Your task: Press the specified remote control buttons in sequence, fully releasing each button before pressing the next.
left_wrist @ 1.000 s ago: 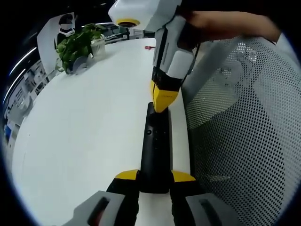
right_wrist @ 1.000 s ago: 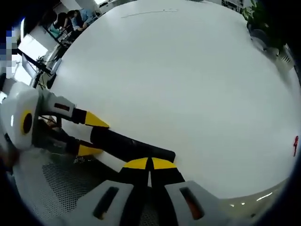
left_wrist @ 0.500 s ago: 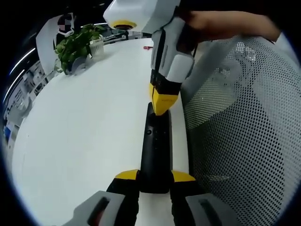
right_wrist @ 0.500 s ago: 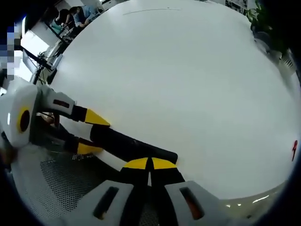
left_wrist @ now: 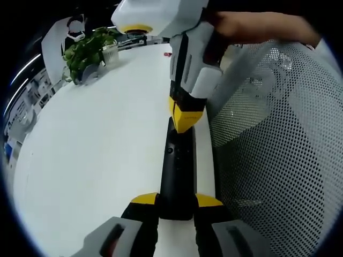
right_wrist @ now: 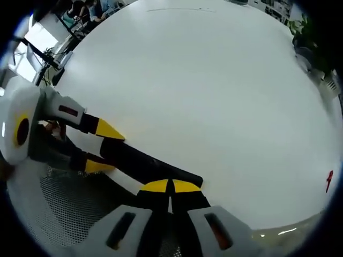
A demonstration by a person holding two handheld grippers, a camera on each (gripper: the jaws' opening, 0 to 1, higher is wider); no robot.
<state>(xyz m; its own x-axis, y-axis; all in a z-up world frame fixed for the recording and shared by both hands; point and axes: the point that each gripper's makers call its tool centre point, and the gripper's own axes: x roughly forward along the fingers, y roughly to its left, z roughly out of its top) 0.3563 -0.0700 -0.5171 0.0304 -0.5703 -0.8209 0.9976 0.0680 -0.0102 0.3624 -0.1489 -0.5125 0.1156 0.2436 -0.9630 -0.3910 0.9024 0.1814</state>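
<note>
Clamped on the near end of the black remote [left_wrist: 177,171] as before: left gripper [left_wrist: 177,202], remote lying along the desk [left_wrist: 96,160] edge by a mesh chair [left_wrist: 278,150]. Pressed closed, tips on the remote's far end, barely lower than a second ago: right gripper [left_wrist: 184,119], held from above by a hand [left_wrist: 257,27]. From the right gripper view, jaws together [right_wrist: 170,186] over the remote [right_wrist: 144,163], left gripper [right_wrist: 99,147] at its other end. Farther off, a potted plant [left_wrist: 88,51] and small red object [right_wrist: 328,181].

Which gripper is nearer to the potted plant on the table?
Right. The right gripper touches the remote's far end, toward the plant. The left gripper clamps the near end, farther away.
</note>
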